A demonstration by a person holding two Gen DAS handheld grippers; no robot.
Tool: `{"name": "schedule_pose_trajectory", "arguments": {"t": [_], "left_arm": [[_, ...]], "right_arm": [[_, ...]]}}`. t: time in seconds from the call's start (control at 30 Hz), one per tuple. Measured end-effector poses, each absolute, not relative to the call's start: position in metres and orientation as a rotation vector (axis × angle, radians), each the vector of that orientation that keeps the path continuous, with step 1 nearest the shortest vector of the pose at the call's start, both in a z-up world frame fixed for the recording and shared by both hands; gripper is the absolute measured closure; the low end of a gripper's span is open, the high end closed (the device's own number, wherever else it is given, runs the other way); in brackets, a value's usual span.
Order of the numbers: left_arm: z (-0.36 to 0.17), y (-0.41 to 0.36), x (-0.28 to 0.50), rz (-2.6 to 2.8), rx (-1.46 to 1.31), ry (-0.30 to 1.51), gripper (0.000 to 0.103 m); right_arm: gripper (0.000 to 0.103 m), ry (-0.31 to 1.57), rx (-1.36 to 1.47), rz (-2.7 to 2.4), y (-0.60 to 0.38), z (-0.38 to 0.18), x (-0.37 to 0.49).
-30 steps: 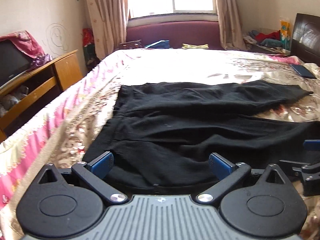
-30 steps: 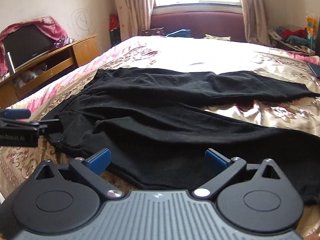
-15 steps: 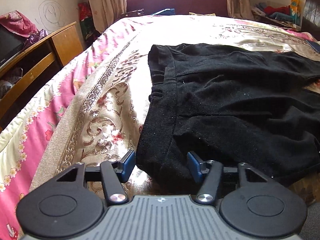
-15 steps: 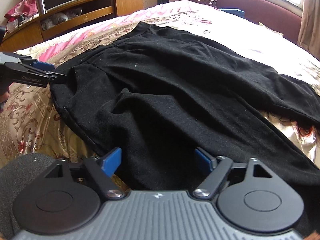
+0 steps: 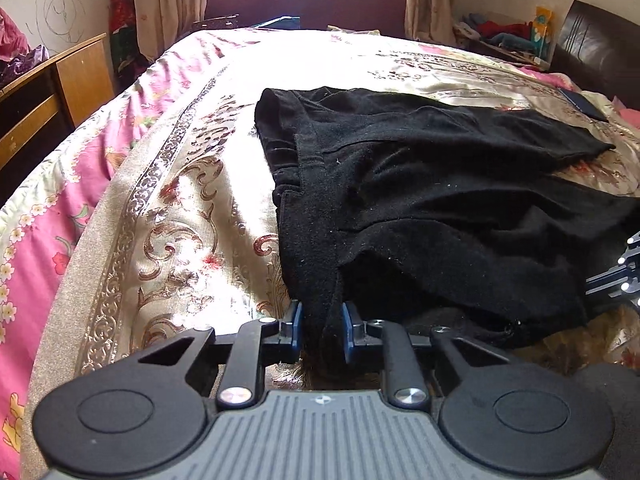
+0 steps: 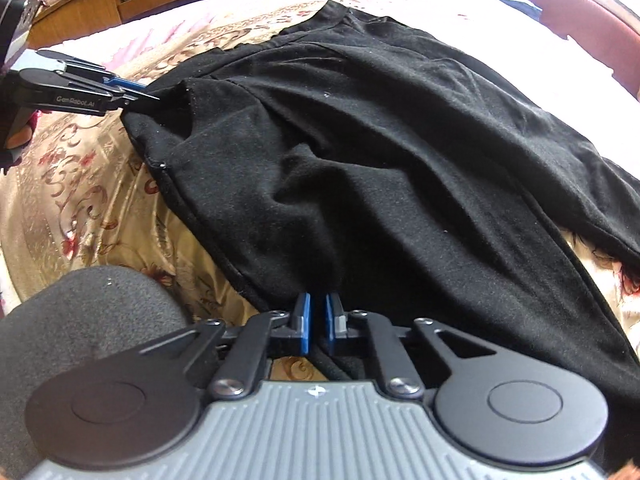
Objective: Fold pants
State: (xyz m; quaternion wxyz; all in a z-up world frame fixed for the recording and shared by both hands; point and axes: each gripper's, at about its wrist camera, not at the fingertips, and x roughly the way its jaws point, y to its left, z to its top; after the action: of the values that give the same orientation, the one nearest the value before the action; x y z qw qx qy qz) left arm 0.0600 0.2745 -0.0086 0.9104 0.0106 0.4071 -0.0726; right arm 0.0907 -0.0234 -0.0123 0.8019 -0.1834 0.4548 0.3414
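Note:
Black pants point(image 5: 440, 200) lie spread across the patterned bed cover point(image 5: 180, 208), waistband to the left and legs running off right. My left gripper point(image 5: 322, 328) has its jaws closing, and the blue pads press a fold of the waistband's near corner between them. The right wrist view shows that same left gripper point(image 6: 152, 100) pinching the corner of the pants point(image 6: 380, 140). My right gripper point(image 6: 316, 322) is closing too, its pads nearly together on the puckered near edge of the seat. At the right edge of the left wrist view, the right gripper point(image 5: 592, 285) reaches into the cloth.
A wooden cabinet point(image 5: 60, 92) stands left of the bed, and a dark headboard point(image 5: 600, 52) is at the far right. A flat dark object point(image 5: 580, 104) lies on the cover beyond the pants. A hand point(image 6: 16, 136) holds the left gripper. A dark grey rounded shape point(image 6: 100, 312) sits at the near left.
Both grippers came down to the pants' near edge and went from wide open to closed on the cloth. The left one shifted to the waistband corner, and the fabric now puckers at both grips.

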Motion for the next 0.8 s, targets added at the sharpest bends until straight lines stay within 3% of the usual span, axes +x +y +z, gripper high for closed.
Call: {"name": "schedule_pose_trajectory", "arguments": {"t": [0.13, 0.23, 0.33, 0.47, 0.53, 0.6, 0.63, 0.67, 0.8], "left_arm": [[-0.012, 0.282, 0.069, -0.175, -0.011, 0.851, 0.064], [-0.013, 0.284, 0.075, -0.179, -0.013, 0.851, 0.054], [-0.019, 0.284, 0.075, -0.185, -0.013, 0.860, 0.052], [-0.016, 0.283, 0.071, -0.195, 0.006, 0.864, 0.063], [-0.015, 0.283, 0.072, -0.198, 0.016, 0.867, 0.065], [-0.015, 0.282, 0.074, -0.199, 0.020, 0.870, 0.067], [-0.013, 0.281, 0.073, -0.201, 0.023, 0.866, 0.068], [-0.011, 0.281, 0.072, -0.203, 0.032, 0.860, 0.070], [0.002, 0.286, 0.056, -0.213, 0.047, 0.834, 0.072]], "right_arm": [[0.069, 0.935, -0.426, 0.769, -0.016, -0.009, 0.094], [0.049, 0.903, -0.462, 0.803, 0.001, -0.008, 0.097], [0.046, 0.917, -0.460, 0.843, 0.016, -0.011, 0.101], [0.040, 0.928, -0.423, 0.893, 0.027, -0.009, 0.098], [0.044, 0.916, -0.476, 0.862, 0.039, -0.016, 0.098], [0.065, 0.919, -0.529, 0.812, 0.051, -0.024, 0.098], [0.085, 0.927, -0.528, 0.811, 0.054, -0.024, 0.099], [0.096, 0.948, -0.504, 0.829, 0.056, -0.022, 0.101], [0.096, 0.930, -0.506, 0.877, 0.052, 0.003, 0.083]]}}
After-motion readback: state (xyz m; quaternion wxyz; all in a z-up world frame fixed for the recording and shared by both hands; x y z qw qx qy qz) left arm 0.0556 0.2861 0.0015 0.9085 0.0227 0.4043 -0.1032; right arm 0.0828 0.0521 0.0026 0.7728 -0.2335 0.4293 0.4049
